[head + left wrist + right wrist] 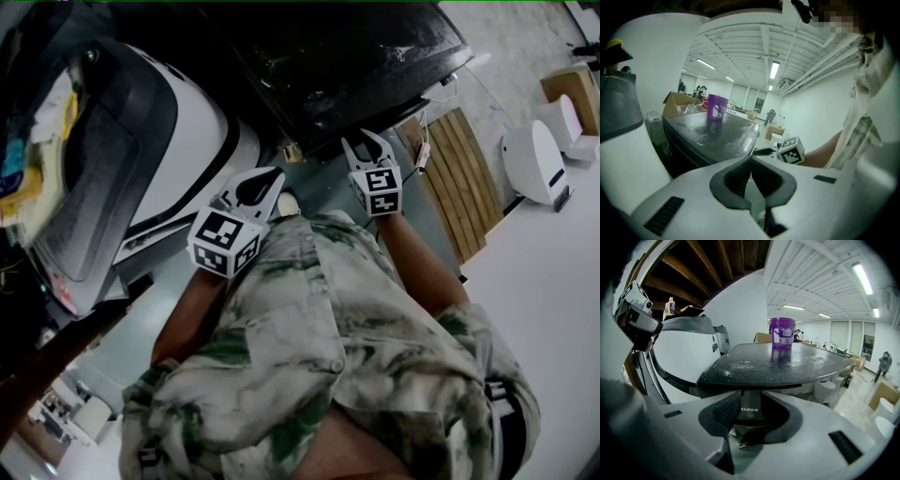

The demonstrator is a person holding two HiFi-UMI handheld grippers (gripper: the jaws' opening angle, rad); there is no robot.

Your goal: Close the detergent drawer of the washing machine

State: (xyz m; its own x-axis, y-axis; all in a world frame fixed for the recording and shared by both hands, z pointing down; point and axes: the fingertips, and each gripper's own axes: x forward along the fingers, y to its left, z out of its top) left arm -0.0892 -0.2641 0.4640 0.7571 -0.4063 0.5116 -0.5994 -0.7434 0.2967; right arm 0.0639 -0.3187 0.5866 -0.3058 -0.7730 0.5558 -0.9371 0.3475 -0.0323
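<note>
- Pale floor [553,272] spreads to the right of the washing machine [347,66] in a big open room.
- No view lets the detergent drawer be picked out. Only the machine's dark, speckled top and a front strip marked "Midea" show.
- Right gripper [750,416] sits just before the machine's front, jaws spread and empty, with the "Midea" strip seen through the gap.
- Left gripper [751,161] is held left of the machine's front corner, jaws pressed together on nothing.
- Purple bucket [782,332] stands upright on the machine's top.
- White appliance [187,141] stands just left of the machine, and wooden slats [459,178] lie to its right.
</note>
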